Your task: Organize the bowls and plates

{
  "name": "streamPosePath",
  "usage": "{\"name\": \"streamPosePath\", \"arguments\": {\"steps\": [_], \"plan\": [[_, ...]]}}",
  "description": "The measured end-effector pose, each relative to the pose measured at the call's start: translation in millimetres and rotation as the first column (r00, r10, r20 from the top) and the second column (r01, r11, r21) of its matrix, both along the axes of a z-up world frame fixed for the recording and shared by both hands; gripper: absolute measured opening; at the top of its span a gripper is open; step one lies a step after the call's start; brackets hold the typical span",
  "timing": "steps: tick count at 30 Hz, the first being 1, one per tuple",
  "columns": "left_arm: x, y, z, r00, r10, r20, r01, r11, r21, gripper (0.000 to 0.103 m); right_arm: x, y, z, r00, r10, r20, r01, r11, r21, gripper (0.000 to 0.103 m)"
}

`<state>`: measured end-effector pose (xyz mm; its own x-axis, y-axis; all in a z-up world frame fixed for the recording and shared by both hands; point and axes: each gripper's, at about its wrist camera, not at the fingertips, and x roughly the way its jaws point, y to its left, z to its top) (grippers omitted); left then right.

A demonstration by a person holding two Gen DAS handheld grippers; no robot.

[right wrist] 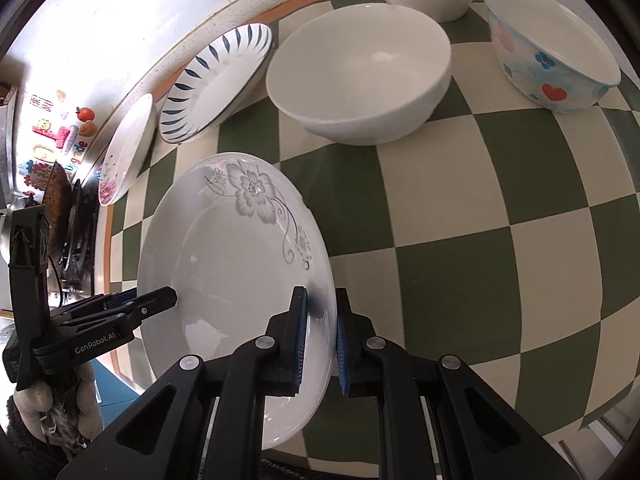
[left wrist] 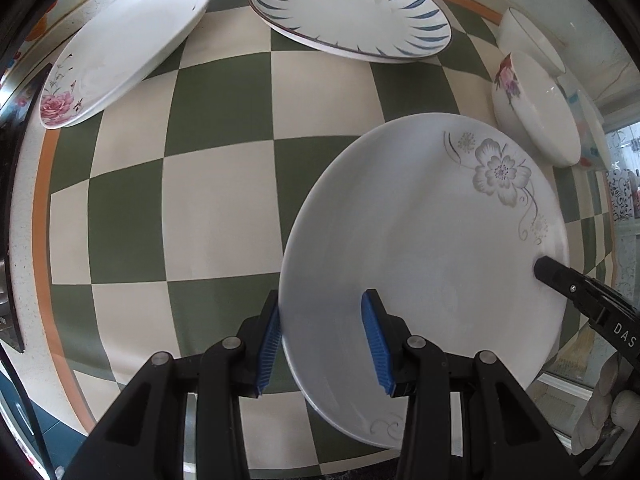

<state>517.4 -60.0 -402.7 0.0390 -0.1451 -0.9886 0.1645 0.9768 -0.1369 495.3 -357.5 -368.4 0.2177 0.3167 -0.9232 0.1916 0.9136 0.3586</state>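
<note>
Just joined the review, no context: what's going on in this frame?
A person is holding one white plate with a grey flower with both tools. The left hand-held gripper straddles its near rim, and the right hand-held gripper is clamped on the opposite edge. On the checkered tablecloth sit a blue-leaf plate, a pink-rose plate and three bowls, including a plain white bowl.

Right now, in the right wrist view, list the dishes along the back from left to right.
Pink-rose white plate → blue-leaf-rimmed white plate → large plain white bowl → translucent bowl with red hearts and blue flowers.
</note>
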Motion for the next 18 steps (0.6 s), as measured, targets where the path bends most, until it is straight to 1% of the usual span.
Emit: {"name": "streamPosePath", "arguments": {"steps": [2, 9, 11, 13, 18], "plan": [[2.0, -3.4, 1.1, 1.0, -0.005, 0.015, 0.005, 1.0, 0.016, 0.037, -0.1, 0.9, -1.2, 1.0, 0.005, 0.006, -0.005, 1.0, -0.009, 0.014], [7.7, -4.9, 1.7, 1.0, 0.007, 0.016, -0.007, 1.0, 0.025, 0.037, 6.9, 2.3, -3.8, 1.0, 0.008, 0.004, -0.008, 1.0, -0.009, 0.014], [7.3, -5.2, 2.8, 1.0, 0.014, 0.019, -0.014, 1.0, 0.025, 0.037, 7.0, 2.2, -4.7, 1.0, 0.008, -0.002, -0.008, 1.0, -0.011, 0.015], [-4.1, -4.4, 8.7, 1.0, 0.018, 0.024, -0.019, 1.0, 0.025, 0.037, 7.4, 1.8, -6.4, 1.0, 0.01, -0.013, -0.01, 1.0, -0.014, 0.016], [-0.8, -7.1, 12.1, 1.0, 0.02, 0.018, -0.02, 1.0, 0.019, 0.037, 11.2, 6.3, -13.6, 0.999, 0.013, -0.051, -0.015, 0.999, -0.037, 0.021]]}}
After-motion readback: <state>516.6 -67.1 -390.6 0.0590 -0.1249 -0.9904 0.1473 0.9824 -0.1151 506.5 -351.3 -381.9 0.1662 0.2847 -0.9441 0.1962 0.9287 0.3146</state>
